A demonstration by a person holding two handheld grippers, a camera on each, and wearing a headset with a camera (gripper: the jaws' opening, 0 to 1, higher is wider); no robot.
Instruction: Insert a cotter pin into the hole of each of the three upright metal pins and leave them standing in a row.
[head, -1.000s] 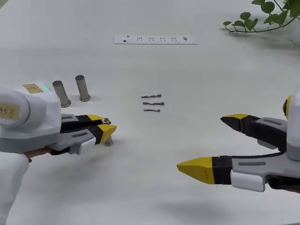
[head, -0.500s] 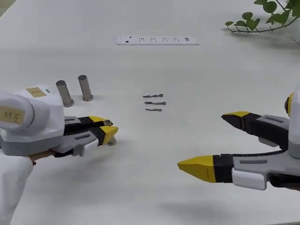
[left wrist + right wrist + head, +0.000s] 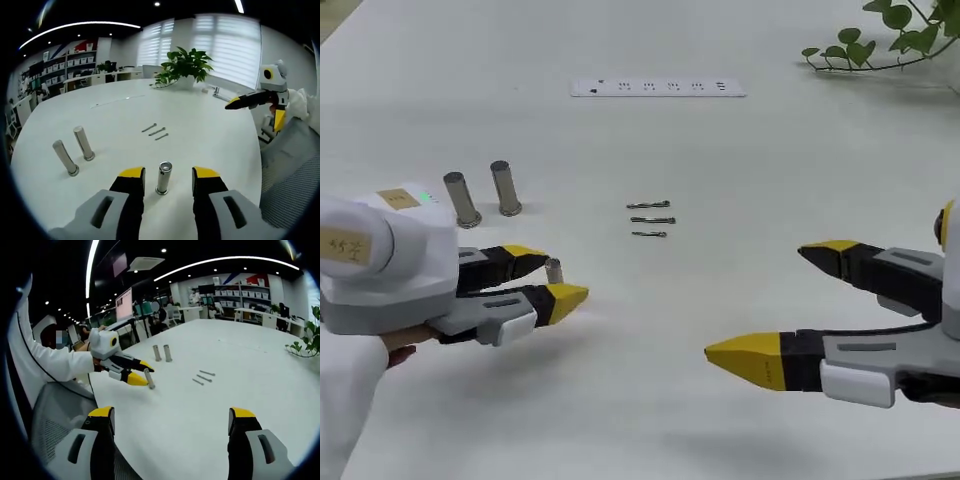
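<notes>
On the white table (image 3: 650,400), positions are recorded against the three cotter pins (image 3: 650,220), which lie loose and parallel, one behind the other, near the middle.

The right gripper (image 3: 754,300) is held nearer the person and to the right of the cotter pins, well apart from them. Its jaws are spread wide with nothing between them.

The left gripper (image 3: 566,276) is held nearer and to the left of the cotter pins, jaws parted. A metal pin (image 3: 163,176) stands upright between them. A gap is seen on each side in the left gripper view, so it appears untouched.

A plant (image 3: 880,35) is noted far beyond and to the right of the cotter pins, and a power strip (image 3: 658,88) lies flat well beyond them.

A second metal pin (image 3: 461,200) and a third metal pin (image 3: 505,188) stand side by side, left of the cotter pins.
</notes>
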